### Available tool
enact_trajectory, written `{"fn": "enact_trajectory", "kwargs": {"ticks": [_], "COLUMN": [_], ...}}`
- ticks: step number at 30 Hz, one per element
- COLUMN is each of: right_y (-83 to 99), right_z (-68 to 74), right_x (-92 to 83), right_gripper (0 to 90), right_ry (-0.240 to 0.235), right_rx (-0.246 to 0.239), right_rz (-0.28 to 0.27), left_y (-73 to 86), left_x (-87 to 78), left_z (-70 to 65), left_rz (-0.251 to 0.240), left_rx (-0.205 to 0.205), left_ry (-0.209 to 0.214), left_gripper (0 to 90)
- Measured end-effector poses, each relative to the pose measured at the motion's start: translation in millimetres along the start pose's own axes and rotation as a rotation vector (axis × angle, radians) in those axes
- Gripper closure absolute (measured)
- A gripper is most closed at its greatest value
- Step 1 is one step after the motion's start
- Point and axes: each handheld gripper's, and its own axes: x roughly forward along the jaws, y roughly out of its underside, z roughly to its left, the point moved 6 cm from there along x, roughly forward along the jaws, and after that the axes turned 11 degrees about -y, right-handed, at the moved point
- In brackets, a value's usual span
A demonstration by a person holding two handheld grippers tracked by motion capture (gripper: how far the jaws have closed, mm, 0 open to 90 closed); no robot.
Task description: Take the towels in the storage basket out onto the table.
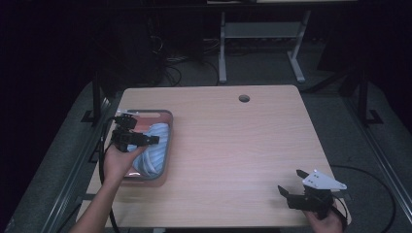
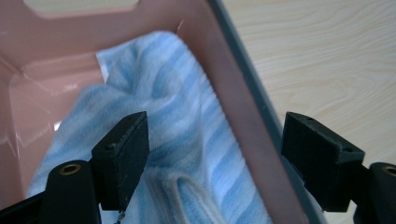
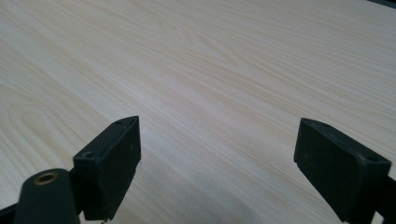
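Note:
A pink tray with a grey rim stands at the table's left side. A blue and white striped towel lies crumpled inside it. My left gripper hovers over the tray, open. In the left gripper view the left gripper straddles the tray wall: one jaw is above the towel, the other outside over the wood. My right gripper is open near the front right corner of the table. Between the right gripper's jaws there is just bare wood.
The light wooden table has a round cable hole near its far edge. A metal desk frame and cables stand on the dark floor beyond. Metal rails run along both sides of the table.

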Motion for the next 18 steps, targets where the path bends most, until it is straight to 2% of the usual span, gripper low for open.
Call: {"fn": "enact_trajectory", "kwargs": {"ticks": [3, 6, 11, 18], "right_y": [0.5, 0.5, 0.4, 0.5], "right_z": [0.3, 0.8, 0.3, 1.1], "right_x": [0.1, 0.1, 0.0, 0.0], "right_gripper": [14.3, 14.3, 14.3, 14.3], "right_ry": [0.0, -0.002, 0.0, -0.002], "right_rx": [0.003, 0.006, 0.003, 0.009], "right_rz": [0.003, 0.004, 0.002, 0.005], "left_y": [2.8, 7.5, 10.6, 17.5], "left_x": [3.1, 9.4, 14.5, 26.3], "left_z": [1.4, 4.4, 6.9, 13.8], "left_rz": [0.016, 0.055, 0.077, 0.147], "left_rx": [0.001, -0.013, -0.016, -0.018], "left_ry": [-0.016, -0.037, -0.042, -0.071], "left_gripper": [23.2, 23.2, 23.2, 25.3]}}
